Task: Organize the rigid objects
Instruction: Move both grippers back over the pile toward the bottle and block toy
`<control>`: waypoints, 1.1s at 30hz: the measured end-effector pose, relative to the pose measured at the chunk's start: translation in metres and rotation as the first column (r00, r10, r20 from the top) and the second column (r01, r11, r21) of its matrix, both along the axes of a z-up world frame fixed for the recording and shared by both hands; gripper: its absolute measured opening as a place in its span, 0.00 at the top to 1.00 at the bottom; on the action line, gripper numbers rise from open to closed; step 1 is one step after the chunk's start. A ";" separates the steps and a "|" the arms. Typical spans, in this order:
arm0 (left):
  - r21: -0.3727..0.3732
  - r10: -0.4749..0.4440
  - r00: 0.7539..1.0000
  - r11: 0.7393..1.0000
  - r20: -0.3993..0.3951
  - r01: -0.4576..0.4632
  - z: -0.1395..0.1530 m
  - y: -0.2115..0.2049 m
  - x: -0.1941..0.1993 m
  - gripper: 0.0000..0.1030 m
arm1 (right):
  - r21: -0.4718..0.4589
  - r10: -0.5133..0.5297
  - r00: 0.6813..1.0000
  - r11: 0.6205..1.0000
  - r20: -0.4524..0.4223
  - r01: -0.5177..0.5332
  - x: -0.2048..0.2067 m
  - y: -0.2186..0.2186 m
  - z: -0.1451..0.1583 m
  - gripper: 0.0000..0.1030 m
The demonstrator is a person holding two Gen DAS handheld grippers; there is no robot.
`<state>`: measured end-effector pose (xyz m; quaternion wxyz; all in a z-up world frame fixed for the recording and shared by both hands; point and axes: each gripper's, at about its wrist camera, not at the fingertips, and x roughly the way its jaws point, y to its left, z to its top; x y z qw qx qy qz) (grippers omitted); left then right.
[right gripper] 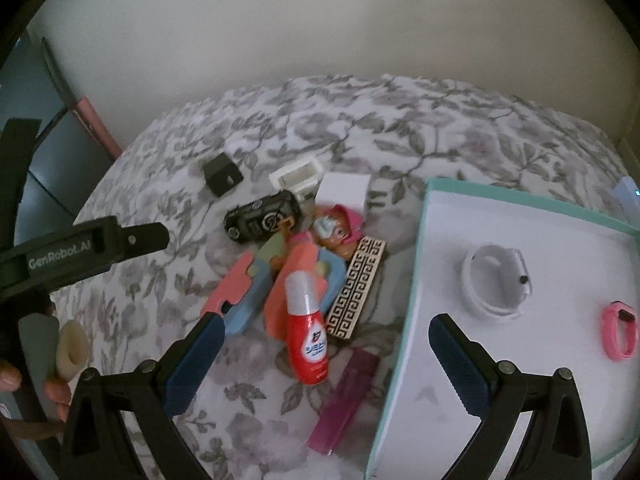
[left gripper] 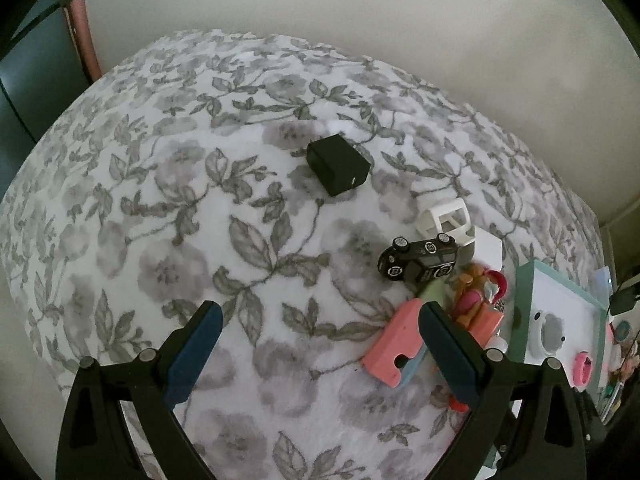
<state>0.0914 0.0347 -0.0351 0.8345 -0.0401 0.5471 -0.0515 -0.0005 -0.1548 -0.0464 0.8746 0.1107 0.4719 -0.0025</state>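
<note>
While hovering, left gripper (left gripper: 320, 344) spread, right gripper (right gripper: 324, 354) spread

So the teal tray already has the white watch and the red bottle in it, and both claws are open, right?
Not quite. The red bottle is not in the teal tray; it lies on the floral bedspread in the pile of things beside it. What sits with the white watch is a pink band, as the right wrist view shows. Both claws, left and right, are indeed open.
</note>
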 end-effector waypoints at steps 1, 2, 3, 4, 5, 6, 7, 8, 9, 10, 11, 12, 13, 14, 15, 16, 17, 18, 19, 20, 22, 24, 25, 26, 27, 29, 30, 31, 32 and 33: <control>-0.004 0.001 1.000 1.000 -0.004 -0.001 -0.001 0.000 0.000 0.04 | 0.002 -0.006 1.000 1.000 -0.004 0.006 0.001 0.000 -0.001 0.00; -0.006 0.001 1.000 1.000 -0.008 -0.001 -0.002 0.000 0.001 0.04 | 0.001 -0.012 1.000 1.000 -0.008 0.012 0.001 0.000 -0.002 0.00; -0.006 -0.001 1.000 1.000 -0.013 0.000 -0.004 -0.001 0.001 0.04 | -0.001 -0.017 1.000 1.000 -0.010 0.017 0.002 0.000 -0.003 0.00; -0.006 -0.003 1.000 1.000 -0.019 0.003 -0.005 -0.001 0.001 0.04 | 0.003 -0.021 1.000 1.000 -0.008 0.021 0.002 -0.001 -0.004 0.00; -0.007 -0.007 1.000 1.000 -0.023 0.007 -0.007 -0.002 0.002 0.04 | 0.010 -0.020 1.000 1.000 -0.006 0.021 0.003 -0.001 -0.004 0.00; -0.008 -0.010 0.999 1.000 -0.030 0.010 -0.009 -0.003 0.002 0.04 | 0.018 -0.022 1.000 1.000 -0.004 0.022 0.003 -0.001 -0.004 0.00; -0.008 -0.014 0.999 1.000 -0.037 0.013 -0.011 -0.005 0.002 0.04 | 0.022 -0.024 1.000 0.999 0.000 0.024 0.004 -0.002 -0.004 0.00; -0.008 -0.016 0.999 1.000 -0.043 0.016 -0.013 -0.006 0.003 0.04 | 0.028 -0.022 1.000 0.999 0.010 0.022 0.004 -0.001 -0.002 0.01; -0.008 -0.020 0.999 1.000 -0.050 0.020 -0.015 -0.007 0.003 0.04 | 0.033 -0.019 1.000 0.999 0.018 0.018 0.004 -0.001 -0.001 0.01; -0.010 -0.025 0.998 1.000 -0.054 0.024 -0.016 -0.008 0.003 0.04 | 0.041 -0.017 0.999 0.999 0.029 0.015 0.005 0.000 0.002 0.03; -0.015 -0.029 0.998 0.999 -0.058 0.029 -0.017 -0.009 0.003 0.04 | 0.050 -0.016 0.999 0.999 0.035 0.014 0.005 0.000 0.003 0.05; -0.019 -0.034 0.998 0.999 -0.062 0.033 -0.018 -0.010 0.004 0.04 | 0.064 -0.015 0.999 0.998 0.037 0.013 0.006 0.000 0.003 0.06; -0.023 -0.038 0.997 0.999 -0.066 0.037 -0.019 -0.012 0.004 0.04 | 0.076 -0.015 0.999 0.997 0.037 0.012 0.006 0.000 0.002 0.08; -0.025 -0.043 0.997 0.999 -0.071 0.041 -0.020 -0.013 0.005 0.04 | 0.091 -0.013 0.999 0.996 0.034 0.010 0.007 -0.001 0.001 0.12; -0.027 -0.048 0.996 0.999 -0.078 0.046 -0.022 -0.014 0.005 0.04 | 0.104 -0.012 1.000 0.995 0.028 0.009 0.008 0.000 -0.001 0.14; -0.030 -0.050 0.995 0.998 -0.087 0.047 -0.024 -0.015 0.006 0.04 | 0.108 -0.012 1.000 0.994 0.023 0.010 0.009 0.000 -0.002 0.17; -0.032 -0.051 0.994 0.998 -0.094 0.048 -0.026 -0.015 0.006 0.04 | 0.108 -0.011 1.000 0.994 0.019 0.008 0.009 0.001 -0.004 0.19; -0.035 -0.053 0.994 0.998 -0.101 0.050 -0.027 -0.016 0.006 0.04 | 0.108 -0.008 1.000 0.994 0.015 0.006 0.010 0.002 -0.005 0.20; -0.040 -0.056 0.993 0.998 -0.107 0.052 -0.029 -0.017 0.006 0.04 | 0.111 -0.006 1.000 0.994 0.014 0.004 0.010 0.002 -0.006 0.22; -0.045 -0.060 0.992 0.997 -0.112 0.055 -0.030 -0.018 0.007 0.04 | 0.117 -0.003 1.000 0.993 0.011 0.002 0.010 0.003 -0.007 0.24; -0.055 -0.072 0.990 0.996 -0.120 0.065 -0.032 -0.020 0.007 0.04 | 0.126 0.005 1.000 0.992 0.004 -0.005 0.011 0.004 -0.009 0.31; -0.059 -0.091 0.988 0.995 -0.124 0.084 -0.032 -0.024 0.007 0.04 | 0.130 0.012 1.000 0.991 -0.004 -0.011 0.013 0.005 -0.012 0.37; -0.060 -0.098 0.987 0.994 -0.124 0.092 -0.032 -0.026 0.006 0.04 | 0.131 0.014 1.000 0.991 -0.009 -0.013 0.014 0.006 -0.014 0.38; -0.061 -0.107 0.987 0.993 -0.123 0.100 -0.033 -0.028 0.006 0.04 | 0.132 0.017 1.000 0.991 -0.013 -0.015 0.014 0.006 -0.015 0.42; -0.062 -0.117 0.985 0.992 -0.124 0.109 -0.033 -0.031 0.006 0.04 | 0.135 0.023 1.000 0.991 -0.019 -0.020 0.015 0.007 -0.017 0.45; -0.063 -0.137 0.982 0.989 -0.127 0.130 -0.035 -0.036 0.005 0.04 | 0.140 0.026 0.999 0.990 -0.026 -0.022 0.015 0.008 -0.019 0.50; -0.063 -0.143 0.981 0.989 -0.129 0.136 -0.036 -0.037 0.005 0.04 | 0.142 0.027 0.999 0.990 -0.031 -0.022 0.015 0.008 -0.021 0.51; -0.061 -0.152 0.980 0.988 -0.131 0.145 -0.037 -0.040 0.005 0.04 | 0.141 0.027 0.999 0.990 -0.036 -0.022 0.015 0.008 -0.022 0.54; -0.058 -0.159 0.978 0.987 -0.133 0.153 -0.038 -0.042 0.004 0.04 | 0.137 0.026 0.999 0.990 -0.039 -0.020 0.015 0.008 -0.022 0.59; -0.053 -0.168 0.977 0.985 -0.135 0.162 -0.040 -0.044 0.004 0.04 | 0.134 0.022 0.999 0.991 -0.041 -0.017 0.015 0.007 -0.022 0.61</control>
